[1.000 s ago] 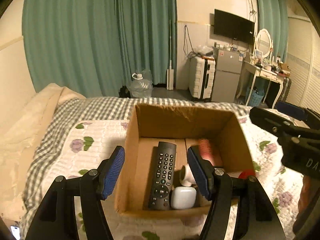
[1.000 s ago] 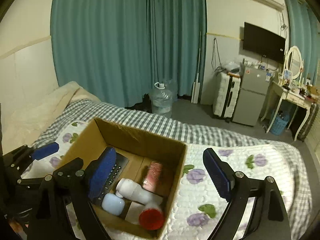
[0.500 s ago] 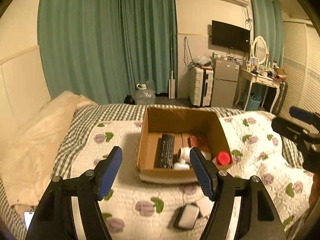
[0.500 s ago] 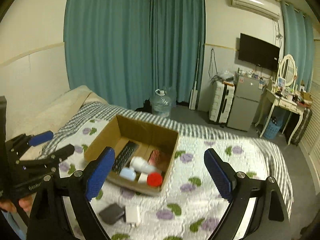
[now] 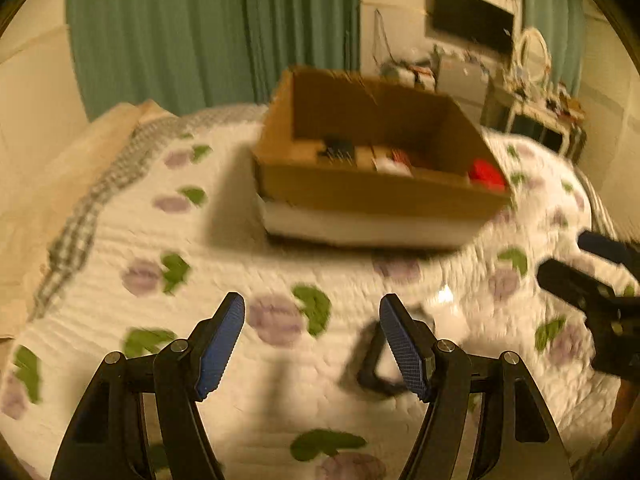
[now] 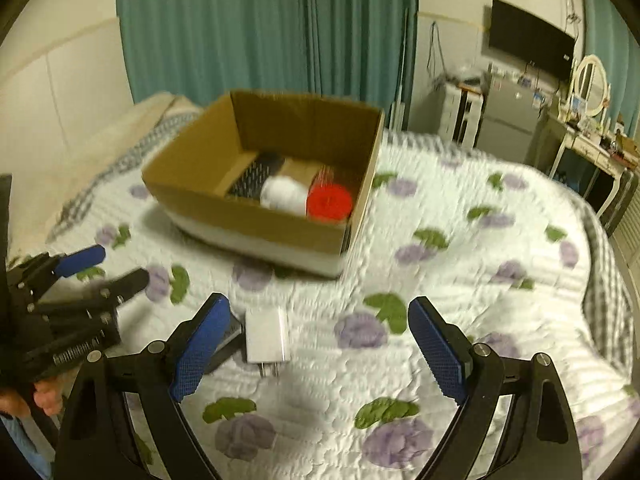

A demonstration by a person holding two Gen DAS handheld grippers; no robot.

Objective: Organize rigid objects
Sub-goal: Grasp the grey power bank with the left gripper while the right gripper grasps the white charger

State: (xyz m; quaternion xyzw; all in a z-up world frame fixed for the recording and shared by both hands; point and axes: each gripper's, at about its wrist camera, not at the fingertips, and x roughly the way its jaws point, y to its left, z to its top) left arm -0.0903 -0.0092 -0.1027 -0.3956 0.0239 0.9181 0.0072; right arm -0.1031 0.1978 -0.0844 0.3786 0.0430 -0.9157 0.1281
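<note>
Left wrist view: left gripper (image 5: 312, 344) wide open, empty, above floral quilted bed (image 5: 224, 264). Brown cardboard box (image 5: 372, 192) beyond, blurred; dark flat object (image 5: 376, 364) beside right finger.

Right wrist view: right gripper (image 6: 316, 348) wide open, empty. White plug adapter (image 6: 267, 336) on bed between fingers, near left one. Box (image 6: 256, 216) holds black remote (image 6: 256, 178), white bottle (image 6: 285, 195), red cap (image 6: 329, 202).

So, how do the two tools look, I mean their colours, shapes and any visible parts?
Both are alike. The left tool and the right tool have black angular frames with triangular cut-outs, silver pivot screws, and two flat fingers faced with blue textured pads. Seen from the right wrist view, the left tool shows a coiled metal spring. Bare fingertips of the hand show below it; no cables visible.
</note>
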